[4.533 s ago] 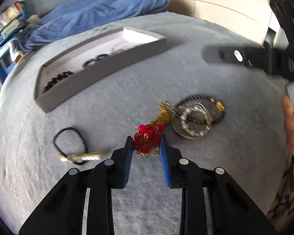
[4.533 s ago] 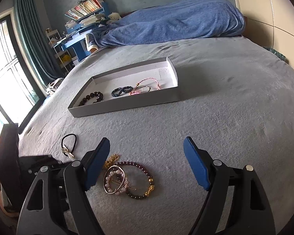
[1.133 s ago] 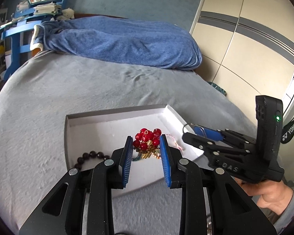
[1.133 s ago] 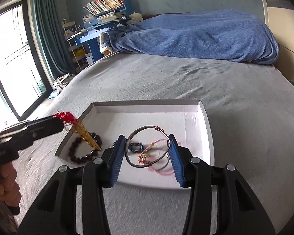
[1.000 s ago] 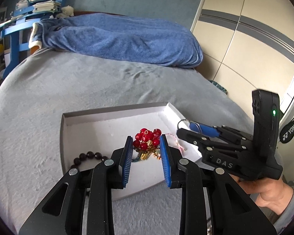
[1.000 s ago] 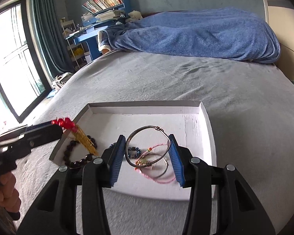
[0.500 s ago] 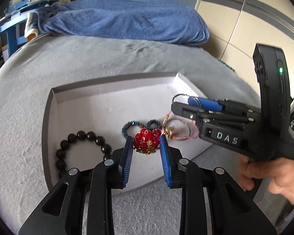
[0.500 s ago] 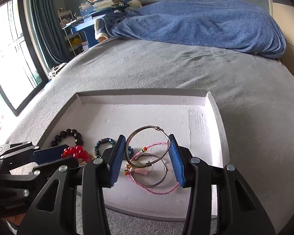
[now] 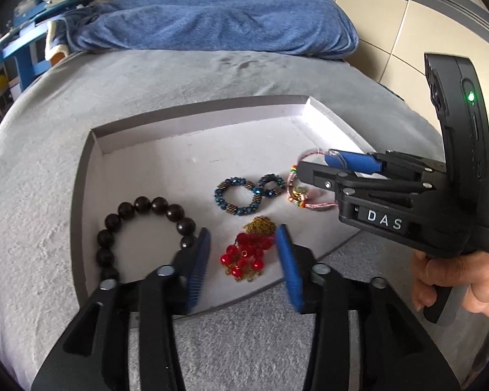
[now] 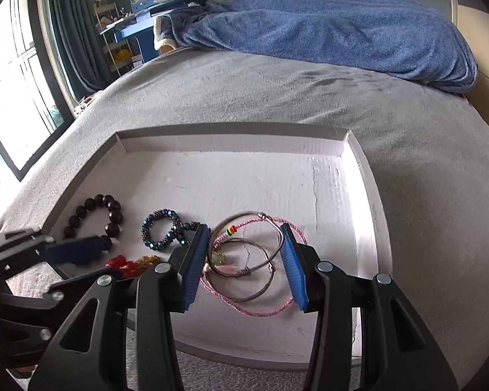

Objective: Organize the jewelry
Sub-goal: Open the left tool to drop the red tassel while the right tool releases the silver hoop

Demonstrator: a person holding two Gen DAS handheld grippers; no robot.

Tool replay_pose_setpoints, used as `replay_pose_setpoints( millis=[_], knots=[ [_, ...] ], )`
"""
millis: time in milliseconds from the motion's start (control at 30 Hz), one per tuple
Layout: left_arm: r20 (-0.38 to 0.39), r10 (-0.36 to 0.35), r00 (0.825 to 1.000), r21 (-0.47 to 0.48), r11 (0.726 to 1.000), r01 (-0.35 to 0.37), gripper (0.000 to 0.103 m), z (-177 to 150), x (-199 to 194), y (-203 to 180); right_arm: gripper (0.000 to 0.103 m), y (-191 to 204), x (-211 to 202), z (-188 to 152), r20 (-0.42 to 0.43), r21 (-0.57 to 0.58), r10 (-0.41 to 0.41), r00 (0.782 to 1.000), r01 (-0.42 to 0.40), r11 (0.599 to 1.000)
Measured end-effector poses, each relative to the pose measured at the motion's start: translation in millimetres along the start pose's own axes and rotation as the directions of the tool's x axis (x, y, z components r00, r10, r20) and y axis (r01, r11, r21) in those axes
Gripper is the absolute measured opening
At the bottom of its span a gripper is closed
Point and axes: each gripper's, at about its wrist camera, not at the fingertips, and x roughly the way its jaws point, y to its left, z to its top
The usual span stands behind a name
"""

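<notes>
Bed (image 9: pixel 212 75): grey cover, the tray lies on it toward the near side
Tray (image 9: pixel 81 176): shallow and pale, long axis left to right, both grippers over its near edge
Left gripper (image 9: pixel 243 255): jaws have just been opening; blue pads stand clear of the red cluster on either side, nothing pressed
Right gripper (image 10: pixel 246 260): pads clamp the bangle across its width, above the right half of the tray floor
Bangle (image 10: pixel 254 247): thin metal ring, over the pink cord (image 10: pixel 260 309) already lying there
Red cluster (image 9: pixel 246 255): beads with gold fringe, resting on the tray floor between the left pads, near edge, middle
Key relation: cluster lies free straight ahead of the left fingers, so that hand can likely back off toward the near side; the bangle is not yet set down
</notes>
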Motion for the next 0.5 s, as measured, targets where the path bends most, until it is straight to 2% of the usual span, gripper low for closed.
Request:
replay_pose_setpoints(
  millis=[100,200,267,500],
  knots=[
    [0.004,0.002,1.000,0.002,1.000,-0.002,0.056,-0.4,-2.3,0.1,0.046,-0.7,1.6,-1.7,-0.003,-0.002,0.002,1.000,-0.002,1.000],
    [0.012,0.010,1.000,0.023,1.000,-0.011,0.059,-0.6,-5.0,-3.6,0.049,-0.1,0.7,-3.2,0.001,-0.005,0.004,1.000,-0.004,1.000],
    [0.019,0.021,1.000,0.034,0.999,-0.022,0.070,0.1,-6.7,-5.6,0.054,0.0,-1.4,-3.7,0.009,-0.008,0.004,1.000,-0.004,1.000],
    [0.044,0.031,0.999,0.047,0.998,-0.033,0.071,2.2,-14.9,-9.3,0.061,-4.4,-13.4,-3.1,0.045,0.007,0.001,0.999,-0.001,1.000]
  ],
)
